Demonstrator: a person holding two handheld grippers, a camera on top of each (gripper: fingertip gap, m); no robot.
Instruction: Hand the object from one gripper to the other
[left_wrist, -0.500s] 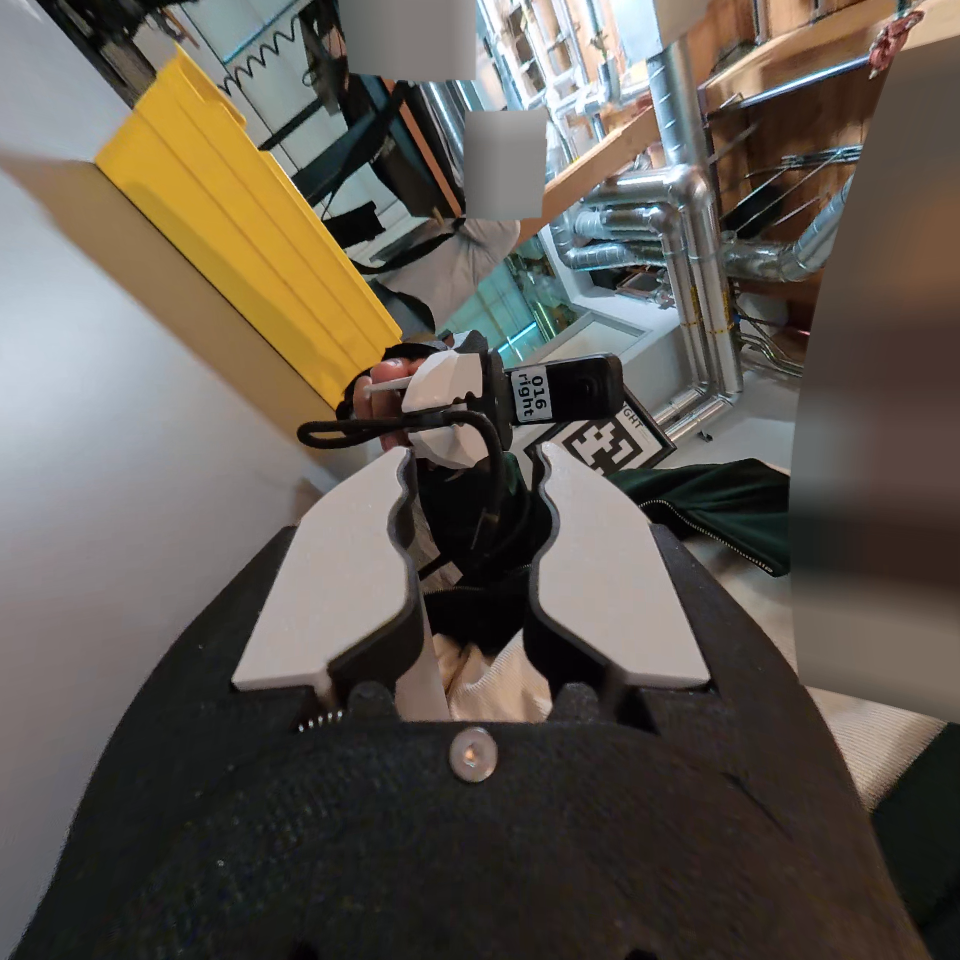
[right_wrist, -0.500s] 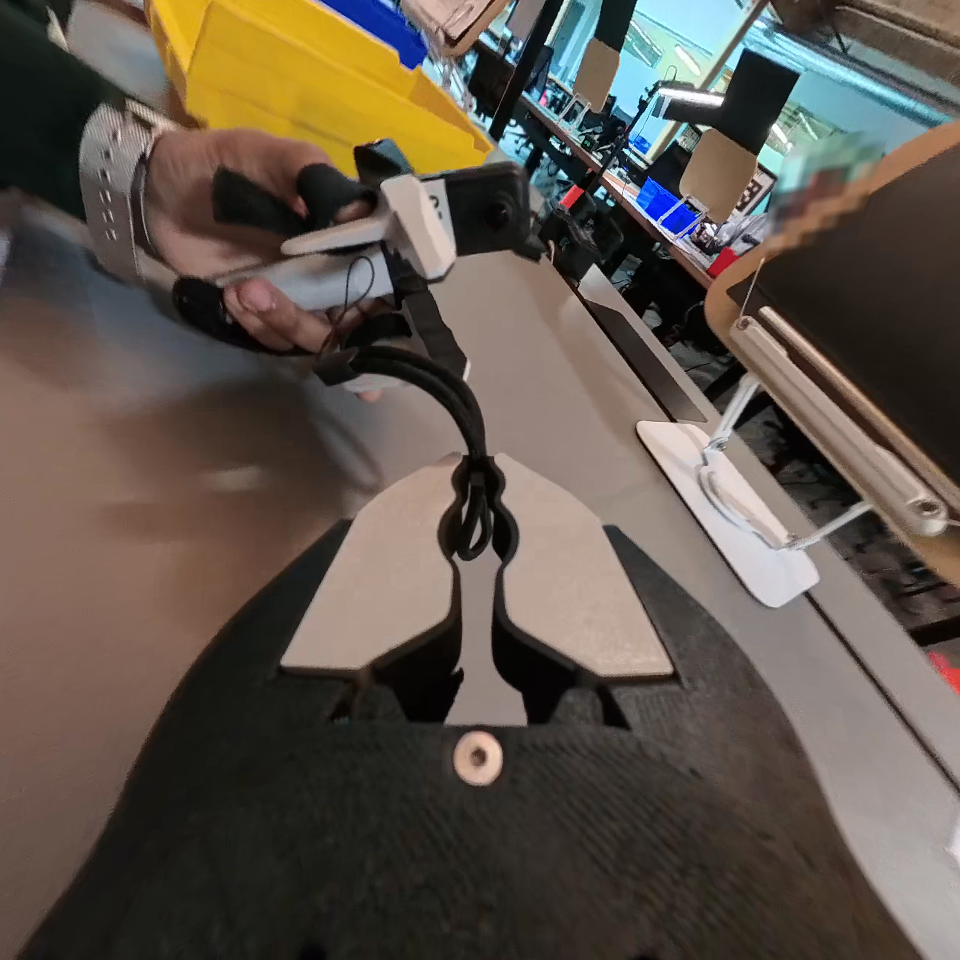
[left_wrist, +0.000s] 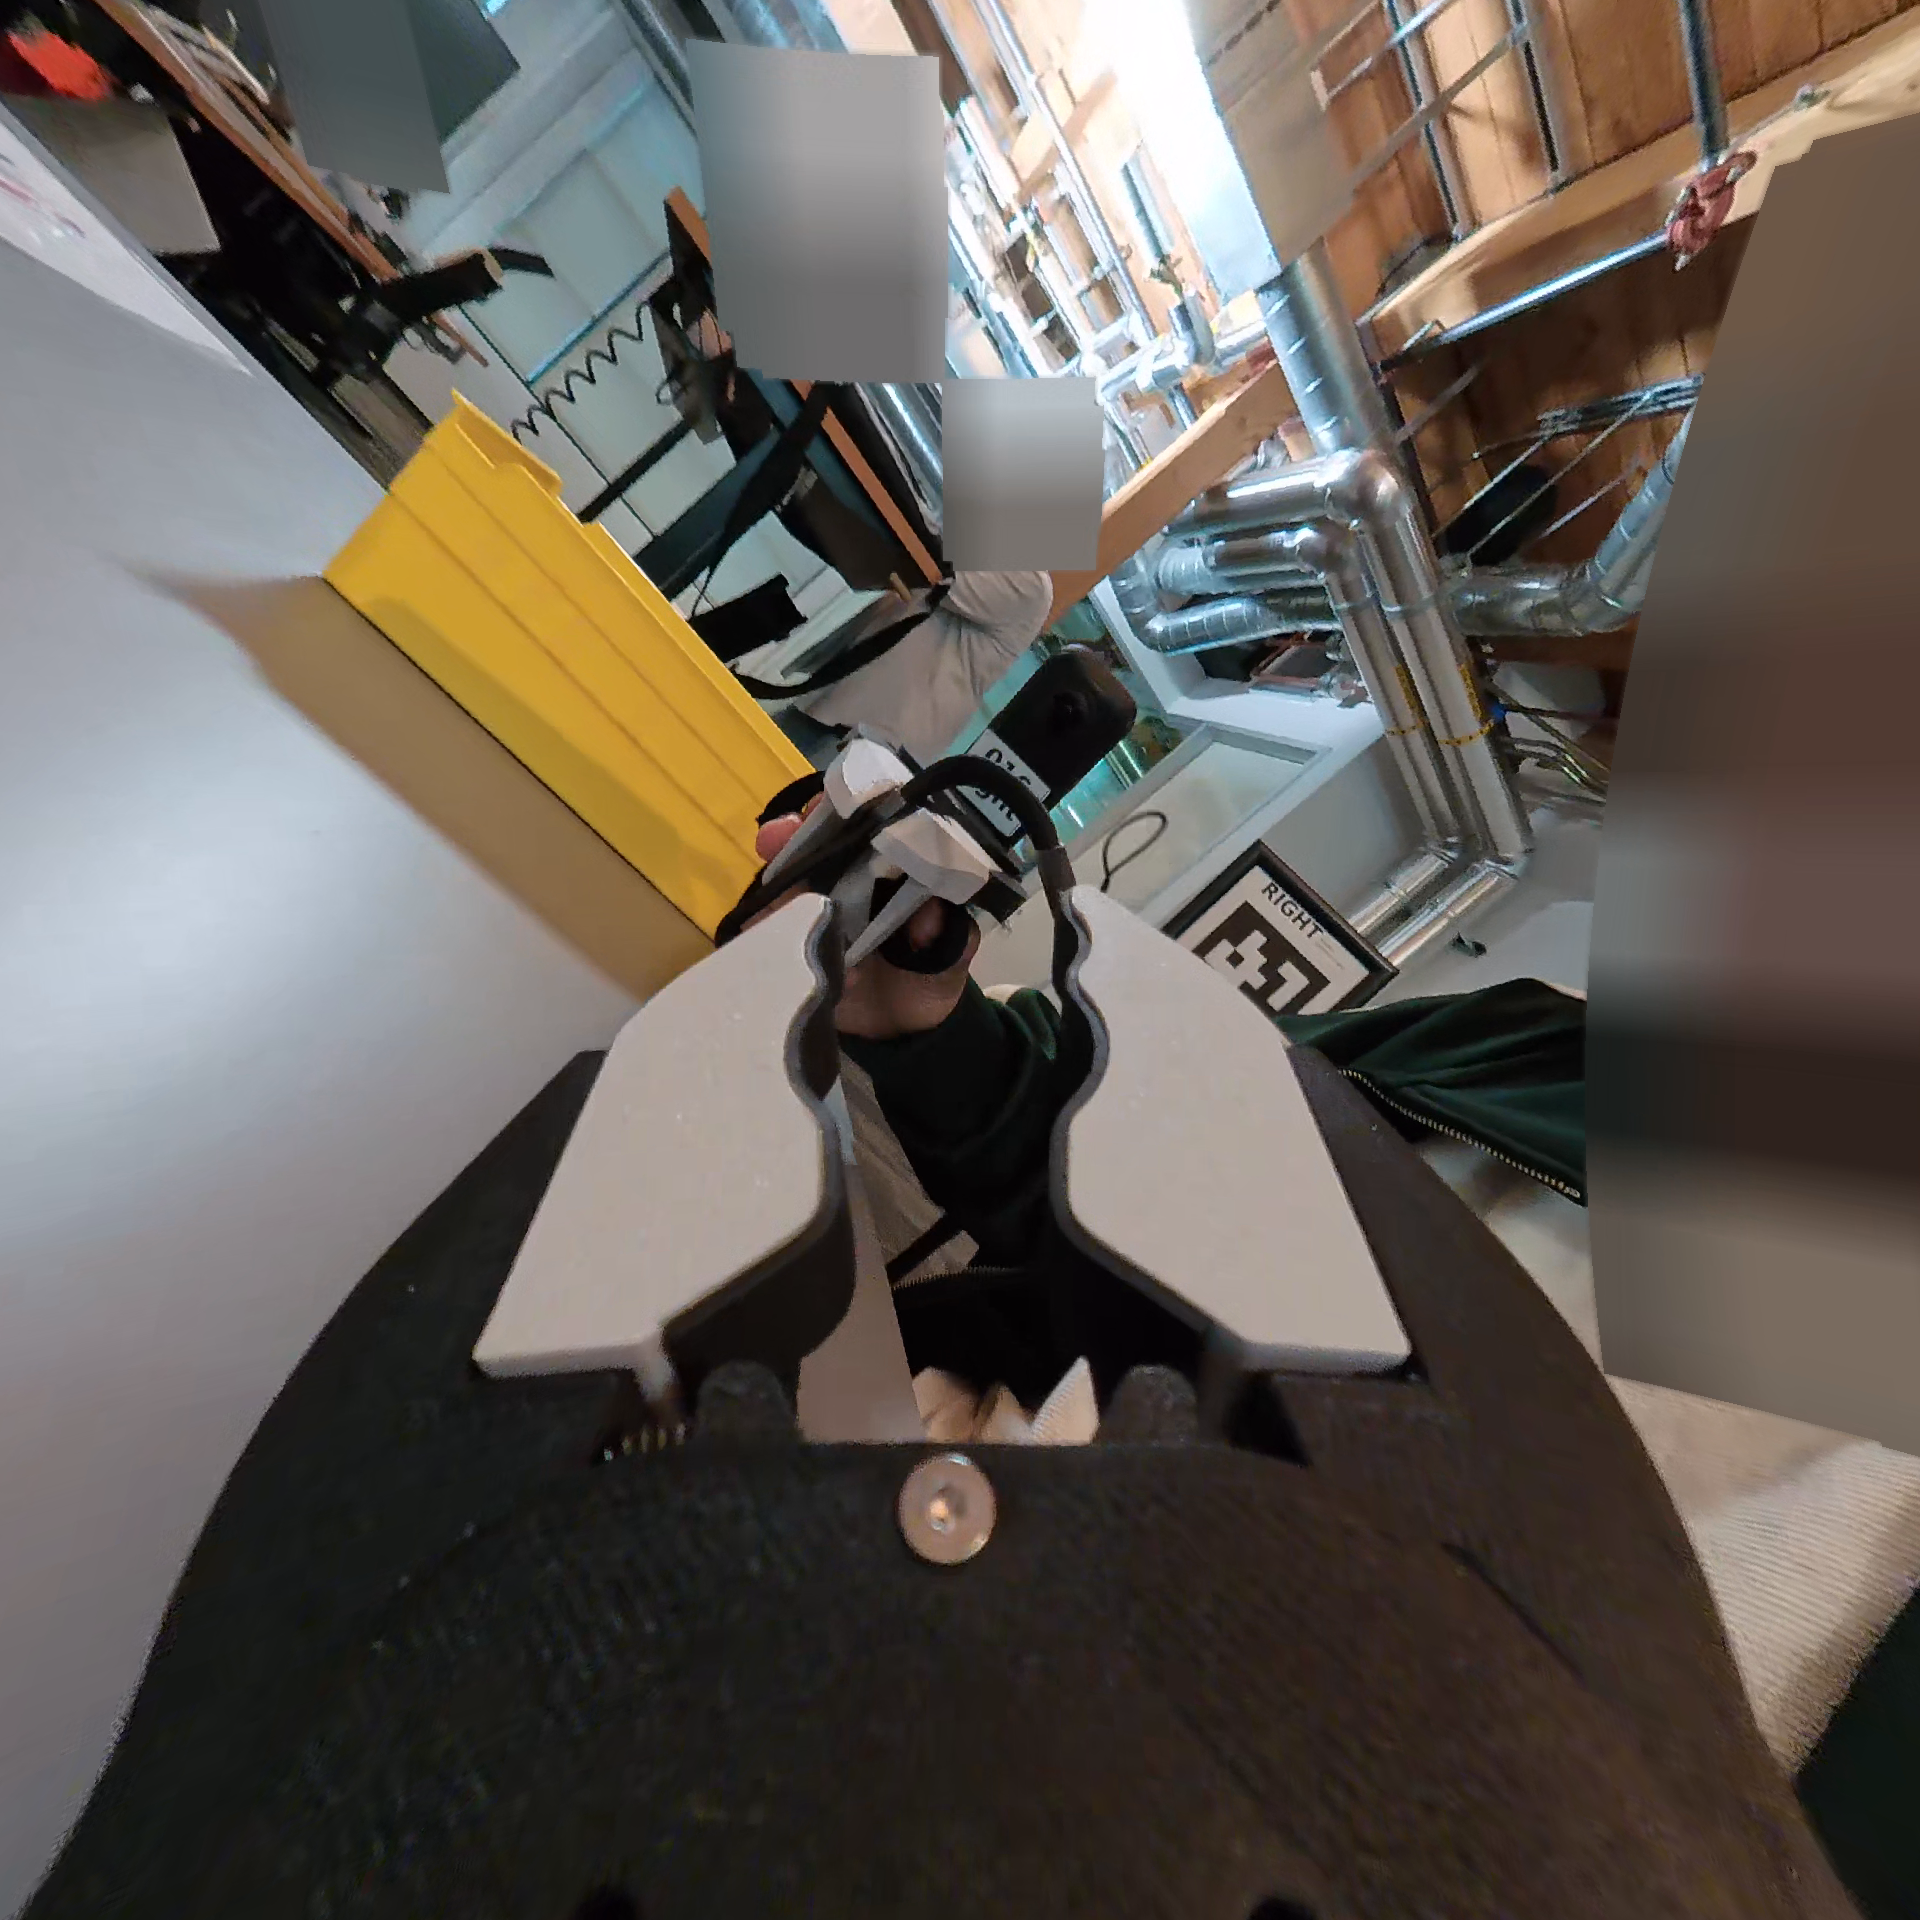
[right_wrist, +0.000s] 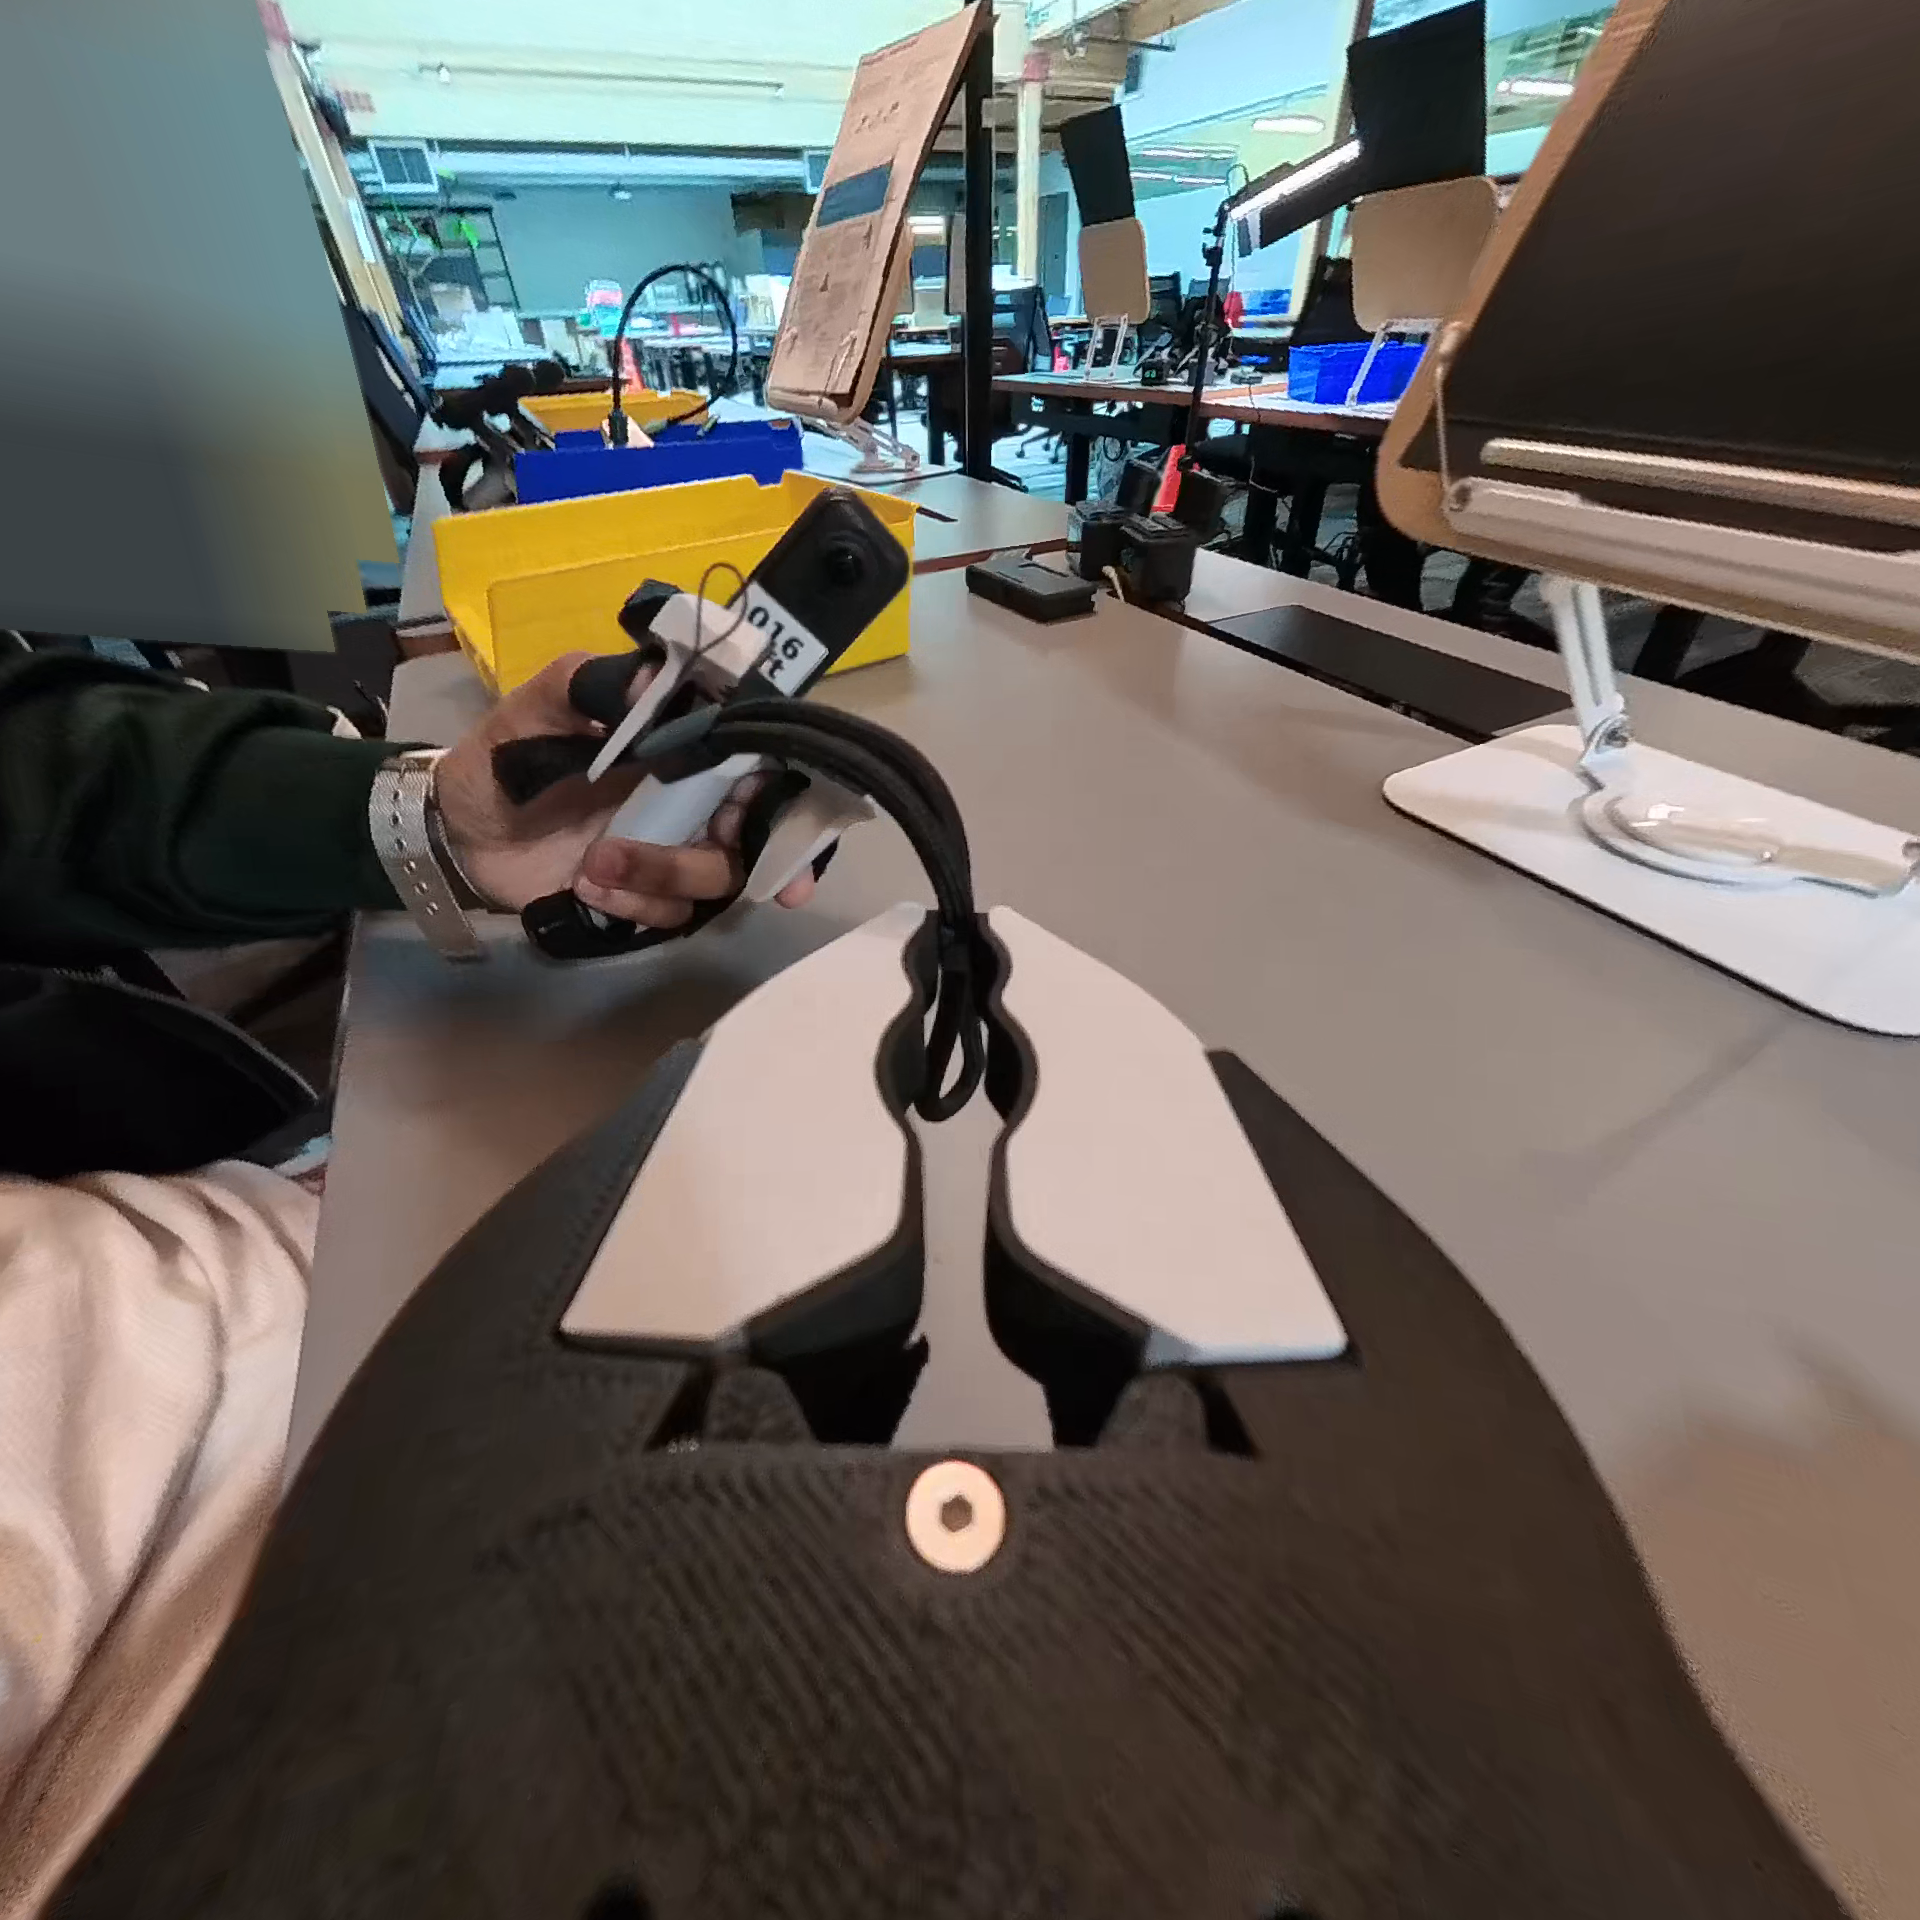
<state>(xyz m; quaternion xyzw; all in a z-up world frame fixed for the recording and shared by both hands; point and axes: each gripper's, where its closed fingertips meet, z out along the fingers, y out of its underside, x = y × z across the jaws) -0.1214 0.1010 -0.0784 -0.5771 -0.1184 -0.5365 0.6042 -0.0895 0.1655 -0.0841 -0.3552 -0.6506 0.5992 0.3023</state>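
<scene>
Black bundled cable (right_wrist: 940, 914) arcs through the air above the grey desk (right_wrist: 1195, 831), one looped end pinched between the closed fingers of the right gripper (right_wrist: 951, 1029), the other end reaching the left gripper (right_wrist: 810, 831), a white-handled tool in a hand (right_wrist: 540, 810) on the near left. In the left wrist view the left gripper (left_wrist: 951, 997) has its fingers spread apart, and the cable (left_wrist: 1039, 842) touches only the right finger's tip. Farther off sit a yellow bin (right_wrist: 623, 561) and, to the right, a white stand (right_wrist: 1662, 862).
</scene>
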